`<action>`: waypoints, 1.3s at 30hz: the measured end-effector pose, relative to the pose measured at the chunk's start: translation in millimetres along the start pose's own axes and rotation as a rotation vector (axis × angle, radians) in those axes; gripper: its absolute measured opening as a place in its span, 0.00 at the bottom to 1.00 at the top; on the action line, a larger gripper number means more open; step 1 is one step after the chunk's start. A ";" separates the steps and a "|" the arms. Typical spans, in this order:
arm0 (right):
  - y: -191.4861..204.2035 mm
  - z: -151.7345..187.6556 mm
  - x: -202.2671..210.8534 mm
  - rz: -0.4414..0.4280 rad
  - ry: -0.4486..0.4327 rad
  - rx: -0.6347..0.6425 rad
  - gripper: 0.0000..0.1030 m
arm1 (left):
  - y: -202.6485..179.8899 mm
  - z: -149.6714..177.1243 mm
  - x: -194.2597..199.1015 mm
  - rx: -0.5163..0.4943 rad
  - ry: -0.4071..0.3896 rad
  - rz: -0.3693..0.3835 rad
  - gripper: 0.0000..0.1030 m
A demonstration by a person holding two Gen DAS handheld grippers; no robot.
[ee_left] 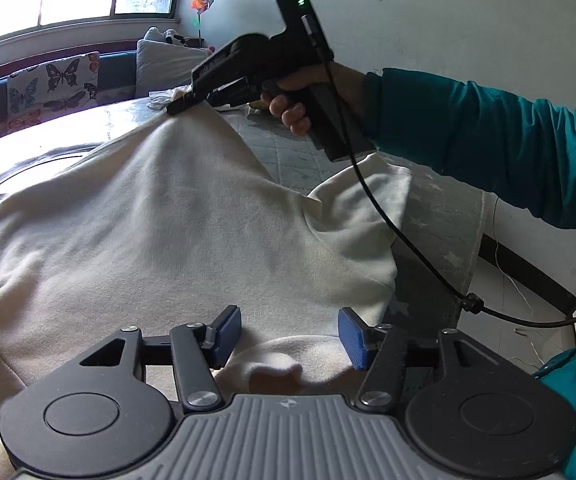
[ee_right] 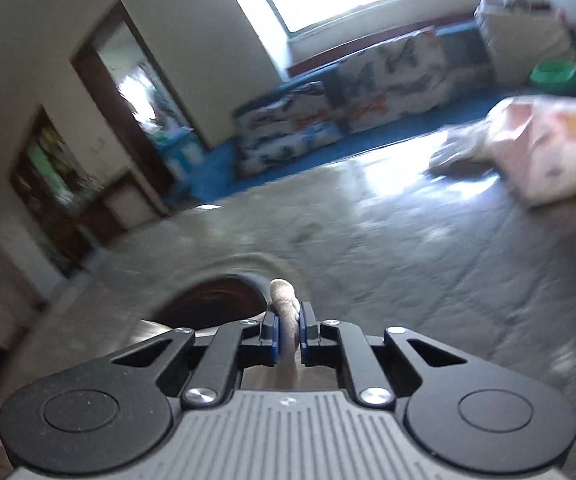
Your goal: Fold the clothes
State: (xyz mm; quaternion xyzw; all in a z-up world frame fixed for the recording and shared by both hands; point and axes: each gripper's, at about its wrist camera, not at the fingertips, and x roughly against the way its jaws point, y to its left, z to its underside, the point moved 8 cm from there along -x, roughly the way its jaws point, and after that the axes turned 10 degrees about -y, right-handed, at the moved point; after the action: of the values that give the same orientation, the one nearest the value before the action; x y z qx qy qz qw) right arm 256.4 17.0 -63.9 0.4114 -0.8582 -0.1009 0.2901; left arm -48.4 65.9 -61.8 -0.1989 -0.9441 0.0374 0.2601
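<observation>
A cream garment (ee_left: pixel 176 232) is spread over the table and lifted into a peak at its far edge. My right gripper (ee_left: pixel 178 109), seen in the left wrist view, is shut on that far edge and holds it up. In the right wrist view its blue pads (ee_right: pixel 304 322) pinch a fold of the cream cloth (ee_right: pixel 286 312). My left gripper (ee_left: pixel 290 336) is open, its blue pads (ee_left: pixel 352 338) wide apart just above the near part of the garment, holding nothing.
A grey quilted cover (ee_right: pixel 428 264) lies on the round table (ee_left: pixel 28 148). A pile of pink and yellow clothes (ee_right: pixel 536 152) sits at the far right. A bench with butterfly cushions (ee_left: pixel 54 84) runs under the window. A black cable (ee_left: pixel 412 248) hangs from the right gripper.
</observation>
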 end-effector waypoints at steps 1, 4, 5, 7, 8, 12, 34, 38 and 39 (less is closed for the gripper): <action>-2.3 0.6 -2.5 0.040 0.005 0.036 0.10 | -0.3 0.3 0.1 0.000 -0.001 0.000 0.57; -0.7 1.2 -1.2 0.106 -0.022 0.128 0.19 | -0.6 0.4 0.1 0.005 -0.004 0.000 0.58; 2.5 0.1 2.2 0.107 -0.030 0.137 0.20 | -0.7 0.2 -0.1 0.006 -0.004 0.002 0.59; 10.3 -1.9 7.4 0.096 -0.037 0.156 0.22 | -0.8 -0.3 -0.3 0.005 -0.005 0.005 0.60; 15.6 0.6 7.6 0.079 -0.020 0.174 0.22 | -1.1 -0.1 -0.5 0.005 -0.005 0.006 0.61; 31.6 15.6 1.0 0.039 0.068 0.234 0.22 | -0.3 -0.6 0.4 0.009 -0.006 0.002 0.64; -6.8 11.0 -0.9 0.192 0.055 0.155 0.44 | 184.3 -90.6 7.5 0.191 -0.096 -0.524 0.66; -10.4 15.3 -6.1 0.176 0.073 0.138 0.42 | 234.0 -93.1 -18.6 0.237 -0.049 -0.609 0.66; -10.2 16.1 -6.9 0.173 0.076 0.136 0.40 | 243.6 -92.4 -25.3 0.253 -0.038 -0.615 0.66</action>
State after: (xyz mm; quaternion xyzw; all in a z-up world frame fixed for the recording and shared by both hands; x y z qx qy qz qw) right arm 257.1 14.7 -84.0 0.3580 -0.8838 -0.0014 0.3014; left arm 104.9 276.4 -36.7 0.1302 -0.9525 0.0778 0.2640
